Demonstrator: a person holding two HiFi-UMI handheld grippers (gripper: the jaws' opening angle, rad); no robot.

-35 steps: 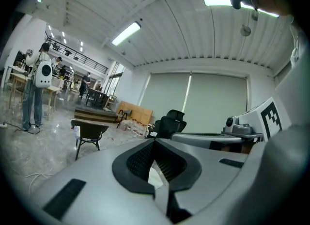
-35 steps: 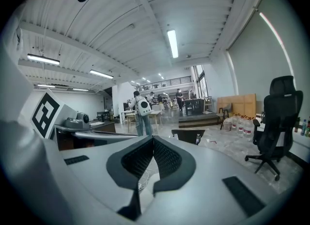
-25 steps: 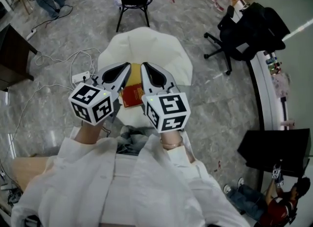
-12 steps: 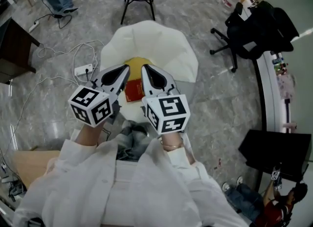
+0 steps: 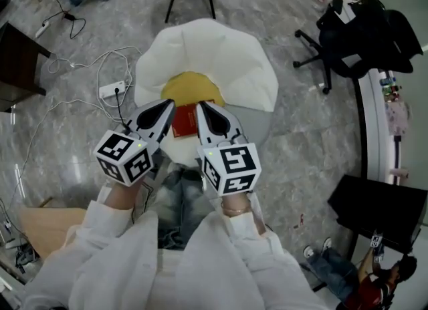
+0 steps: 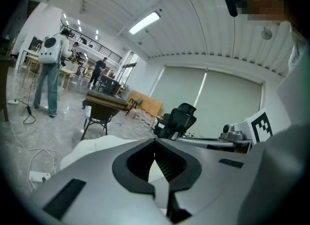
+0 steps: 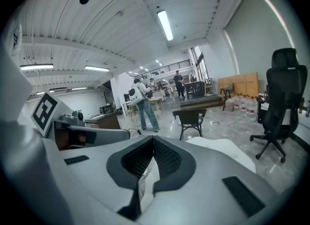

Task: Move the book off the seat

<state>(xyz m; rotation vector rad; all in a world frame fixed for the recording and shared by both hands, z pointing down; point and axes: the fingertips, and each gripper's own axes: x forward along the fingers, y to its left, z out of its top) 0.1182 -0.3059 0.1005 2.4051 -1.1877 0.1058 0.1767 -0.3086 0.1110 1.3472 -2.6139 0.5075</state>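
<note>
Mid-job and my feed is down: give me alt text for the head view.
Left gripper and right gripper, both shut and empty, hang side by side above a red book lying on a white, yellow-centred seat.

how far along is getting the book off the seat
Done: nothing yet; the book lies on the seat. In hand: the left gripper and right gripper flank it in the head view, both shut and empty. Left: open, grip the book, lift it off.
</note>
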